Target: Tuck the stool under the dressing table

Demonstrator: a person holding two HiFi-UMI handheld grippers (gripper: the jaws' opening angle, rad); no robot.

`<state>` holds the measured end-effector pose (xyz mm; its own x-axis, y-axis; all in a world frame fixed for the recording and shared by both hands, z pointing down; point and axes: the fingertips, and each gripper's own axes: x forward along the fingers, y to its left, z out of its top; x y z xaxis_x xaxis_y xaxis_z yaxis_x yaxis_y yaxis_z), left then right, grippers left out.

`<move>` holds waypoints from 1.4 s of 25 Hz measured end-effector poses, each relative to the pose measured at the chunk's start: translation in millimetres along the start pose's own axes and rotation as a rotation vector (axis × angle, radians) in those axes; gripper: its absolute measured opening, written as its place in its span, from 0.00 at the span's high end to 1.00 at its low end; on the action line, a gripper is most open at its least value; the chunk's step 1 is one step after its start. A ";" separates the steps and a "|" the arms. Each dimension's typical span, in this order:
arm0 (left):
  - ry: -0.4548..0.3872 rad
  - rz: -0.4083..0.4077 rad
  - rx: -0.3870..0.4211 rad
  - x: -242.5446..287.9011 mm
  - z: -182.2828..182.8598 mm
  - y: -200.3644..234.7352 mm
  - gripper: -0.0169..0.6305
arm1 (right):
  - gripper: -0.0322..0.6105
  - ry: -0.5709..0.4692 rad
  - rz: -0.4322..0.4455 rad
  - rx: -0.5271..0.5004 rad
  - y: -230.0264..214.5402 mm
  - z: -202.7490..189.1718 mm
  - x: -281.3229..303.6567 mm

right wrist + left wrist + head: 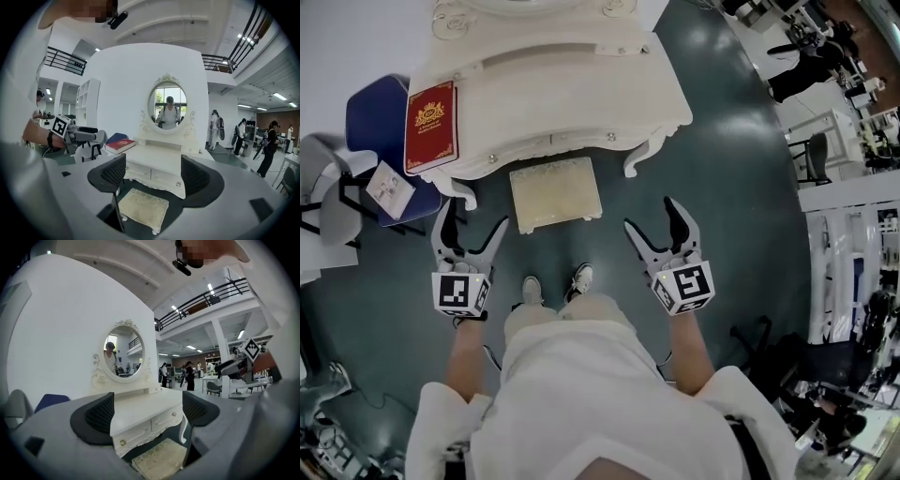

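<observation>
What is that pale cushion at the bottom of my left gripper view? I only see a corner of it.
Observer: It is the stool, a flat rectangular seat on the floor, lying mostly out in front of the dressing table, not tucked under.
Operator: Is anything gripping it?
Observer: No. The left tongs and the right tongs are both open, one off each near corner, clear of the stool.
Operator: Is there anything on the tabletop that I can't see?
Observer: Yes, a red book lies flat at the table's left end.
</observation>
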<state>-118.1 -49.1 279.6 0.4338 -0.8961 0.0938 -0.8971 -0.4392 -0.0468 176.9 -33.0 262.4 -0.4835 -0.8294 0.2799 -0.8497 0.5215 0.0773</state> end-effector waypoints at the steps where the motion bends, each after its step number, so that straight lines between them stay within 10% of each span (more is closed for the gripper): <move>1: 0.011 0.006 -0.004 4.0 -4.3 -3.0 0.27 | 0.41 0.015 0.016 0.001 -1.6 -6.6 4.9; 15: 0.198 -0.048 -0.069 54.5 -142.4 -25.0 0.28 | 0.41 0.210 0.128 -0.042 3.5 -138.1 84.4; 21: 0.221 -0.066 -0.106 87.4 -207.4 -32.8 0.28 | 0.43 0.256 0.185 0.129 14.7 -205.1 126.9; 35: 0.393 -0.089 -0.075 110.4 -396.3 -44.6 0.28 | 0.42 0.424 0.155 -0.002 7.8 -384.2 181.4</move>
<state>-63.2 -103.2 686.1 0.4587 -0.7557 0.4675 -0.8672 -0.4955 0.0498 163.2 -102.3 681.4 -0.4759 -0.5858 0.6560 -0.7732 0.6342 0.0053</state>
